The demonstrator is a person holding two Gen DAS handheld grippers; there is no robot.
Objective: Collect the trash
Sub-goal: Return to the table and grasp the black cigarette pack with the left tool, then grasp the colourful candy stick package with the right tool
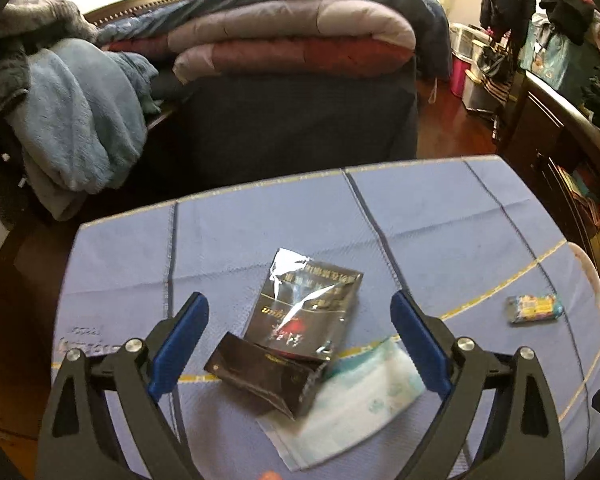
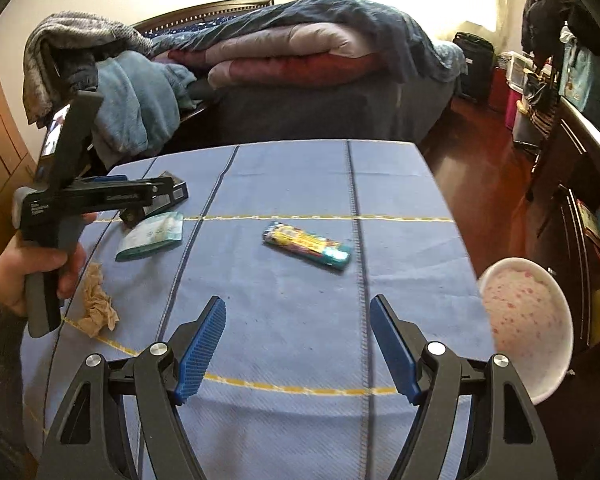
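Small table under a blue woven cloth with dark stitched seams and yellow lines (image 2: 300, 184), bed with folded quilts behind. Trash scattered on cloth: glossy black foil sachet, torn open at top (image 1: 306, 308); crumpled black wrapper (image 1: 266, 376) lying partly over a pale teal-and-white tissue packet (image 1: 364, 392); crumpled brown paper wad (image 2: 98, 304) near front left edge; long multicoloured candy wrapper (image 2: 308, 245) alone at mid-cloth. White bowl speckled pink inside (image 2: 528, 324) at right edge of table, probably the drop-off, though not certain. Left gripper (image 1: 300, 316) with blue pads spread wide, nothing clamped; black sachet and black wrapper framed directly between the fingers and just beyond, long axis of sachet running roughly away from the tool, tilted slightly right. Right gripper (image 2: 298, 322) moderately open, empty, pointed down at bare cloth; candy wrapper straight ahead of it, well apart from the fingertips, long axis lying crosswise and slanting down to the right. Left hand (image 2: 32, 276) visible in right view, gripping its tool handle over the black pile. Judgement: left side nearer the black pile and tissue packet, right side nearer candy wrapper and bowl. Wrapper's crosswise lie means the open span as held would run along its length; a wrist roll likely needed to pinch across the narrow width.
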